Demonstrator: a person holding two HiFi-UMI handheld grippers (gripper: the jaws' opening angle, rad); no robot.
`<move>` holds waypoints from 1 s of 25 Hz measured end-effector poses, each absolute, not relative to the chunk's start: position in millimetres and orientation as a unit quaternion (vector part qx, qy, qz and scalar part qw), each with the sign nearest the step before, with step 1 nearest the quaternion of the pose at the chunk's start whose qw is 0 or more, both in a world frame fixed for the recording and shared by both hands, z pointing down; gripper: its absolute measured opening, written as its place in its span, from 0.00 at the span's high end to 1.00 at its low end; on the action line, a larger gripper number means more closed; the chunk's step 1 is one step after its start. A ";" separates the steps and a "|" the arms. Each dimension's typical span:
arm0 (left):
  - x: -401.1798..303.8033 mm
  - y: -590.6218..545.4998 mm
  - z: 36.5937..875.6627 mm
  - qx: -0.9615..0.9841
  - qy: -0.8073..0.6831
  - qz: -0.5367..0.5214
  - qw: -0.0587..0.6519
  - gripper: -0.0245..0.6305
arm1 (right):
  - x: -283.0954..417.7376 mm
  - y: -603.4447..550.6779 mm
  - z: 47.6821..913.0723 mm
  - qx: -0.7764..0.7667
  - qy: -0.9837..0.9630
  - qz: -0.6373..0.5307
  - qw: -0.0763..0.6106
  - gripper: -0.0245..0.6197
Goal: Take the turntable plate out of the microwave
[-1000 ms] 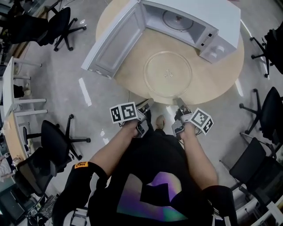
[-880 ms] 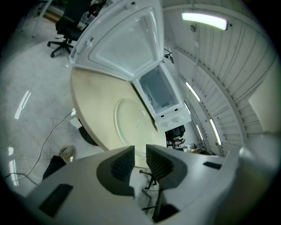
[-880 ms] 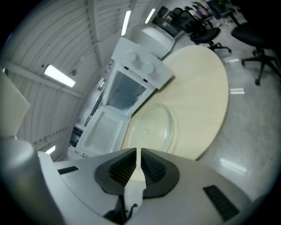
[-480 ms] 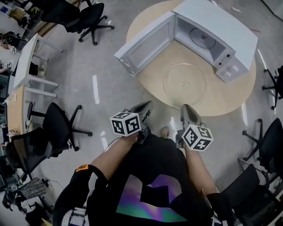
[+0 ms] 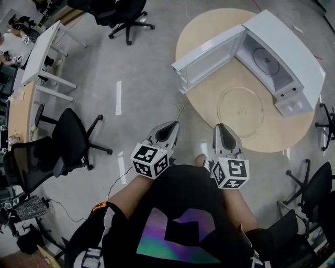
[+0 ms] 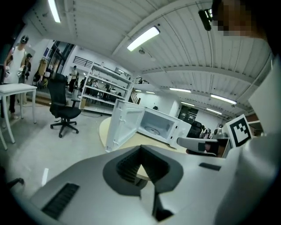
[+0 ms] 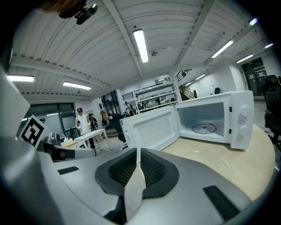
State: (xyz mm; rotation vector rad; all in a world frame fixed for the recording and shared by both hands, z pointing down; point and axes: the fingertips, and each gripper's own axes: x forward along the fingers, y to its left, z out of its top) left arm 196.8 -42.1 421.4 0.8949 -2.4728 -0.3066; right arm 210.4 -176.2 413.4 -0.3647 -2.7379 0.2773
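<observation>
The clear glass turntable plate (image 5: 241, 111) lies flat on the round wooden table (image 5: 207, 107), in front of the white microwave (image 5: 285, 44), whose door (image 5: 207, 65) stands wide open. In the right gripper view the plate (image 7: 219, 159) shows faintly on the tabletop. A roller ring (image 7: 204, 128) is left inside the oven cavity. My left gripper (image 5: 172, 124) (image 6: 140, 147) and right gripper (image 5: 219, 126) (image 7: 138, 150) are side by side over the floor, short of the table edge. Both are shut with nothing in them and point toward the table.
Black office chairs (image 5: 73, 136) stand on the grey floor to the left, and another (image 5: 128, 13) at the top. A white desk (image 5: 44, 57) is at the far left. People stand far off in the room (image 7: 81, 121). More chairs (image 5: 314, 193) crowd the right.
Both grippers have drawn back and up from the plate's near edge and rolled over. The plate has stayed on the table, and the table and microwave now sit farther right in the head view.
</observation>
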 end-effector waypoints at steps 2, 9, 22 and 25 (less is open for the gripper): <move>188.5 -18.8 412.4 0.322 -0.912 -0.108 0.229 0.89 | 200.9 -146.2 406.9 -0.140 -0.970 0.087 0.179 0.90; 159.2 62.6 400.3 0.317 -0.917 -0.111 0.214 0.89 | 166.9 -50.9 393.2 -0.161 -0.967 0.068 0.183 0.90; 112.7 235.9 367.3 0.284 -0.935 -0.119 0.178 0.89 | 109.6 129.5 352.5 -0.200 -0.967 0.043 0.153 0.90; 108.9 274.7 362.3 0.269 -0.941 -0.119 0.169 0.89 | 104.3 168.6 347.5 -0.217 -0.965 0.038 0.146 0.90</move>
